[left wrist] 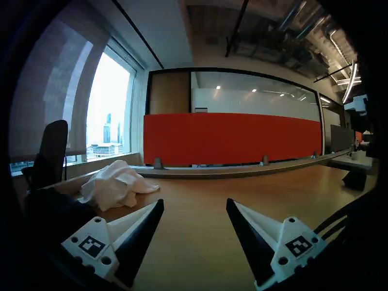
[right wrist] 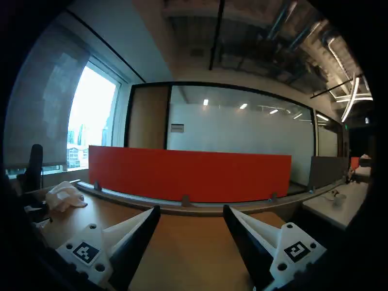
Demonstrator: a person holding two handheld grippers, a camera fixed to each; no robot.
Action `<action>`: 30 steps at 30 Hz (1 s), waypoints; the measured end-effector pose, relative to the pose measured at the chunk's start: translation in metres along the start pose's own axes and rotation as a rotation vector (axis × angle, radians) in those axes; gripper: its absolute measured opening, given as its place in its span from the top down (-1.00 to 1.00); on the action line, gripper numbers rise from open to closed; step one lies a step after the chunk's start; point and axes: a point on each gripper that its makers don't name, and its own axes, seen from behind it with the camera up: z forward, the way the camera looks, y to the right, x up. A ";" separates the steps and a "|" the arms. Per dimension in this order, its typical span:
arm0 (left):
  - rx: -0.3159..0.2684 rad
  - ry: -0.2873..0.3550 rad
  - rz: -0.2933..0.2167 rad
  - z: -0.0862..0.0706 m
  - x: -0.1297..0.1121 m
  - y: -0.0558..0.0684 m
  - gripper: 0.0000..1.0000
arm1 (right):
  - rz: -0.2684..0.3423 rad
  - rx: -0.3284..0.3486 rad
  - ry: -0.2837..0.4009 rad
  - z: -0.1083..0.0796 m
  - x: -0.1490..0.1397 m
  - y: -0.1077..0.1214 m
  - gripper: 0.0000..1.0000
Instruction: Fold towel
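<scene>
A white towel [left wrist: 116, 184] lies crumpled in a heap on the wooden table [left wrist: 208, 203], ahead and to the left of my left gripper [left wrist: 195, 206]. That gripper stands open above the table with nothing between its fingers. In the right gripper view the same towel [right wrist: 64, 196] sits far off at the left edge of the table [right wrist: 189, 242]. My right gripper [right wrist: 191, 211] is open too, well apart from the towel, with bare wood between its fingers.
A red divider panel [left wrist: 233, 138] runs along the table's far edge. A black chair [left wrist: 48, 155] stands at the left by the window. A dark object [left wrist: 354, 180] sits on the table at the right. A second desk [right wrist: 339, 201] lies further right.
</scene>
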 end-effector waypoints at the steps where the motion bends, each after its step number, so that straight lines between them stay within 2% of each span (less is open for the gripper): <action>1: 0.000 0.000 0.000 0.000 0.000 0.000 -0.91 | -0.003 -0.001 -0.001 0.000 -0.001 0.001 -1.00; 15: 0.000 0.000 0.000 0.000 -0.001 -0.001 -0.91 | -0.019 -0.035 0.002 -0.008 -0.020 0.021 -1.00; 30: 0.000 0.000 0.000 0.000 -0.001 -0.001 -0.91 | 0.057 -0.063 0.026 -0.022 -0.076 0.044 -1.00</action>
